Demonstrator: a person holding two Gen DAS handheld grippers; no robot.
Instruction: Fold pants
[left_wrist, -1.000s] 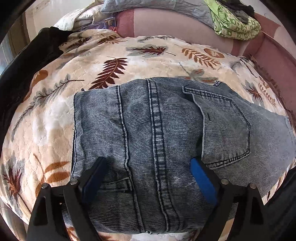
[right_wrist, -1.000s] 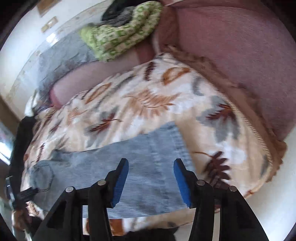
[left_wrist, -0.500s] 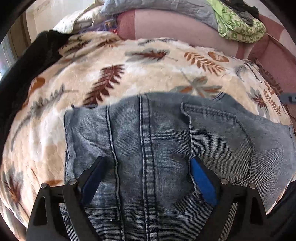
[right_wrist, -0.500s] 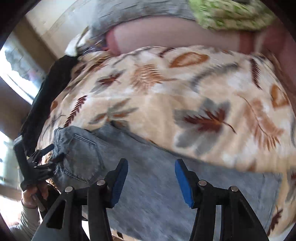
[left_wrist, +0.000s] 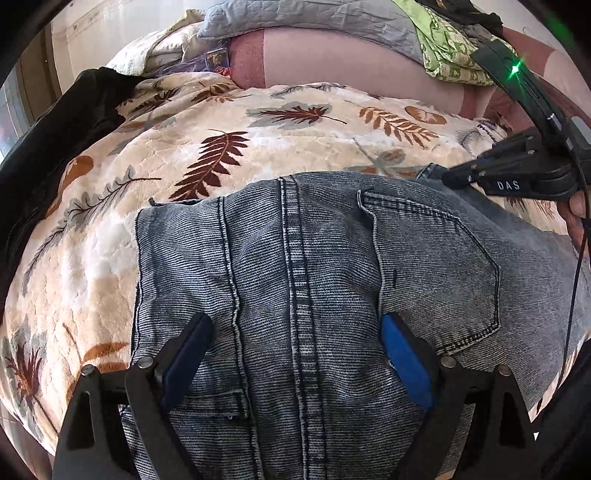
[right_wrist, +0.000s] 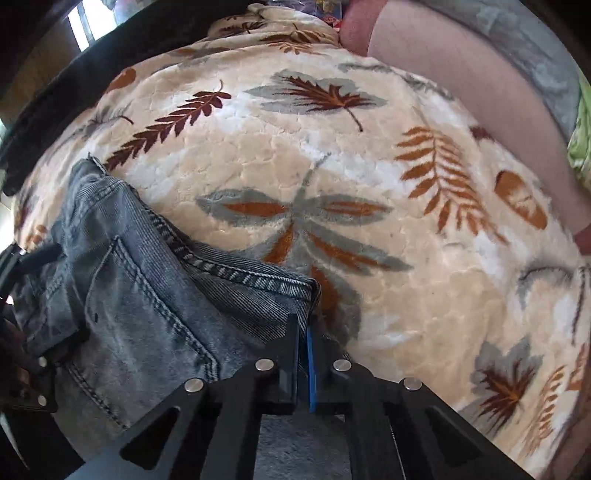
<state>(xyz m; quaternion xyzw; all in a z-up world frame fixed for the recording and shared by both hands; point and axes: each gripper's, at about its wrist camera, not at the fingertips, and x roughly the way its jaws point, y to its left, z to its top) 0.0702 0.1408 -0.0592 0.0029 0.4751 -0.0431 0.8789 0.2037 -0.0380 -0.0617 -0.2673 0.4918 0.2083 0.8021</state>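
Right tool (right_wrist: 303, 332): since half a second ago it has gone from spread wide above the denim to pressed together on the far seamed corner of the faded blue denim pants (right_wrist: 140, 295); its blue pad and black finger now pinch that edge
Right tool seen from the left: it has come into the left camera's upper right, a black body marked DAS with a green light (left_wrist: 517, 177), its tip touching the far edge of the pants; earlier only a sliver of it showed there
Left tool (left_wrist: 295, 354): matches the earlier frames, fingers spread wide, low over the pants, one blue pad on each side of the centre seam; whether the pads touch the cloth cannot be told
Pants (left_wrist: 314, 295): lying flat, back side up, on the cream fleece blanket with brown and grey leaves (left_wrist: 221, 147), a back pocket to the right of the centre seam; they sit a little lower in the left view than half a second ago
Behind: a pink sofa back (left_wrist: 351, 62) with a grey quilted cover (left_wrist: 314, 18) and a green patterned cloth (left_wrist: 450, 55) piled on it, a black garment (left_wrist: 55, 129) at the blanket's left edge
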